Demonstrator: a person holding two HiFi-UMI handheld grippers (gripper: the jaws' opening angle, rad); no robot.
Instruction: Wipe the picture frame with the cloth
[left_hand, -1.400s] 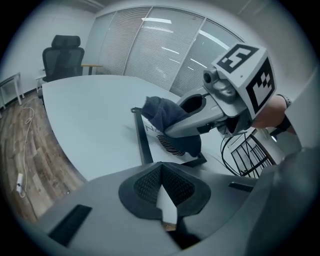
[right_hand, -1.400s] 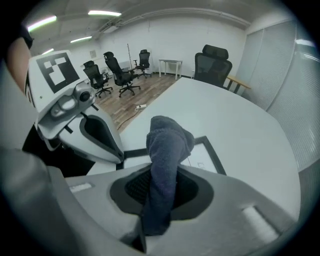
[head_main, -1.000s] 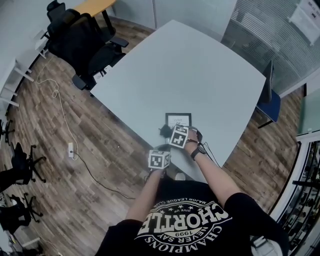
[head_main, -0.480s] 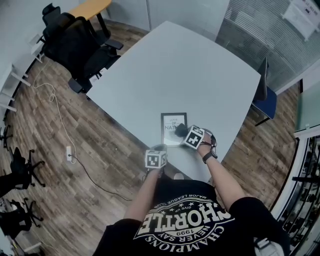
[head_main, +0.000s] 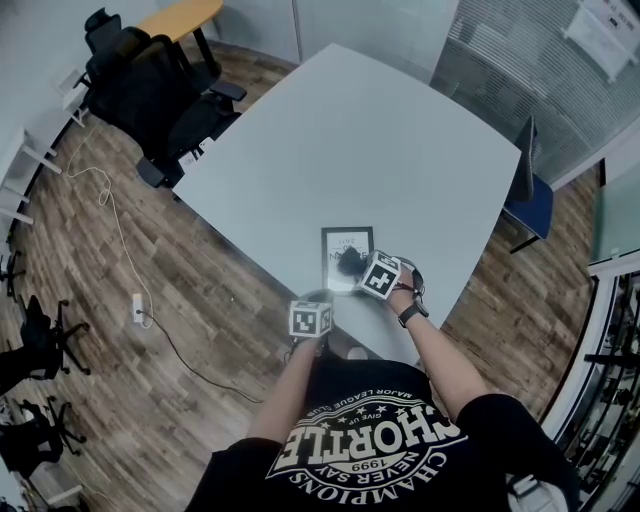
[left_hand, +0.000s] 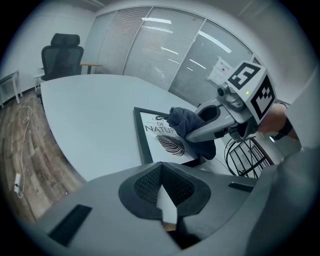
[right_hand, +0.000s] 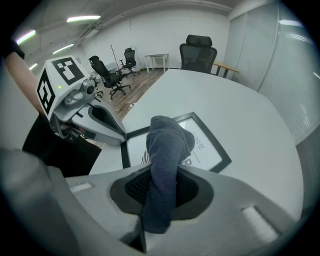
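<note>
My right gripper (right_hand: 160, 187) had its jaws clamped on a soft, dark blue cloth (right_hand: 167, 142). The cloth was bunched into a rounded wad that rested on the picture frame (right_hand: 207, 147). My left gripper (left_hand: 162, 195) had its mesh-textured jaws pressed together with nothing between them, near the table's edge. The frame was a flat rectangle with a thin black border and a white printed face. It lay on the smooth, pale grey table (head_main: 360, 140), at 1 o'clock from the left gripper in the head view.

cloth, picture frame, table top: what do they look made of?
Cloth: dark blue, soft, nappy fabric, likely microfibre or terry; it bunches in folds.
Picture frame: thin black matte border, wood or plastic, can't tell which.
Table: pale grey, smooth, matte top, probably laminate.
</note>
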